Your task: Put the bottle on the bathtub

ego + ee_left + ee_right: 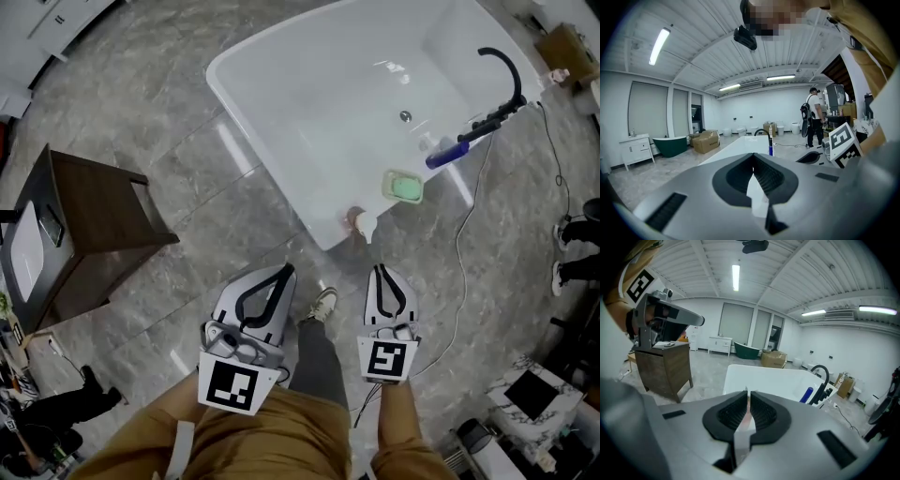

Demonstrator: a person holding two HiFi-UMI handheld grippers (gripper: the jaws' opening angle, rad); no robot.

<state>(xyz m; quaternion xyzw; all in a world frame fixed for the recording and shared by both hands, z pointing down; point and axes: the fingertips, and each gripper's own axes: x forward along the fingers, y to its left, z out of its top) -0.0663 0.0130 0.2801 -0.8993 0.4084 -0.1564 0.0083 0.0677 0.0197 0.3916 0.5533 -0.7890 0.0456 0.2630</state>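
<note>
A blue bottle (pixel 446 155) lies on the rim of the white bathtub (pixel 281 122) beside the black faucet (pixel 506 70). It also shows in the left gripper view as the blue bottle (pixel 770 150) and in the right gripper view as the blue bottle (pixel 806 394). A small white pump bottle (pixel 362 223) stands on the tub's near corner. My left gripper (pixel 285 272) and right gripper (pixel 380 272) are held close to my body, short of the tub. Both are shut with nothing between the jaws, as the left gripper (pixel 753 164) and right gripper (pixel 747 397) show.
A green soap dish (pixel 404 187) rests on the tub rim near the corner. A dark wooden side table (pixel 89 225) stands on the grey tiled floor to the left. A cable (pixel 464 262) trails over the floor at right. A person (pixel 813 117) stands far off.
</note>
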